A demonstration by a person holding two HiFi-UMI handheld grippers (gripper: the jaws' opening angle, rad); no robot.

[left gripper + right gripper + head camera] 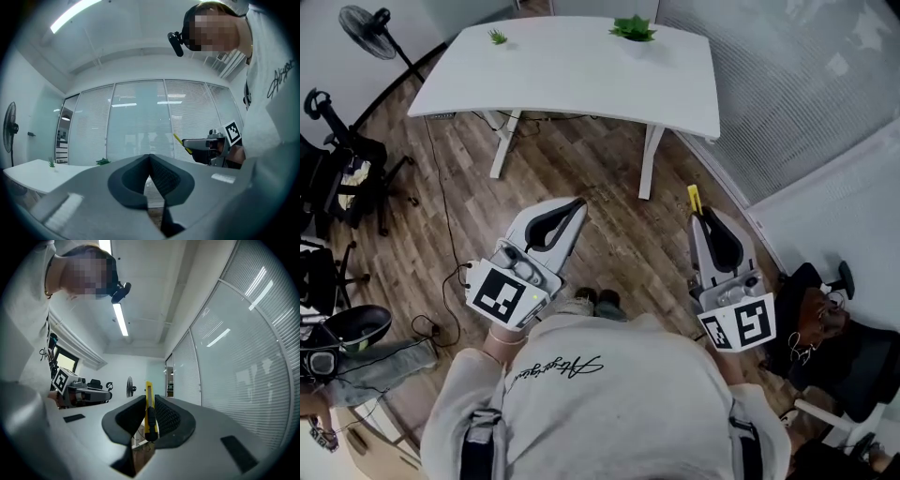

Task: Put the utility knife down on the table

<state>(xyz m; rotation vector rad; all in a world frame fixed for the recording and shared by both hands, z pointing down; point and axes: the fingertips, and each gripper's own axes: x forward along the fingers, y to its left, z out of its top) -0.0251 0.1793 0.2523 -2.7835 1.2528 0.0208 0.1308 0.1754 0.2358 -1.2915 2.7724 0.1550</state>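
A yellow utility knife (149,408) stands upright between the pads of my right gripper (149,398), which is shut on it. In the head view its yellow tip (695,199) pokes out past the right gripper (706,218), held level over the wood floor. My left gripper (574,206) is also held level, to the left, and its jaws (150,157) meet with nothing between them. The white table (534,84) lies ahead, well apart from both grippers. From the left gripper view, the right gripper (206,143) and the knife (180,142) show off to the side.
Two small green plants (633,28) (498,37) sit at the table's far edge. A standing fan (370,23) and black chairs (337,178) are on the left. Another chair (844,347) is at the right. A glass wall with blinds (806,84) runs along the right. Cables (441,291) trail on the floor.
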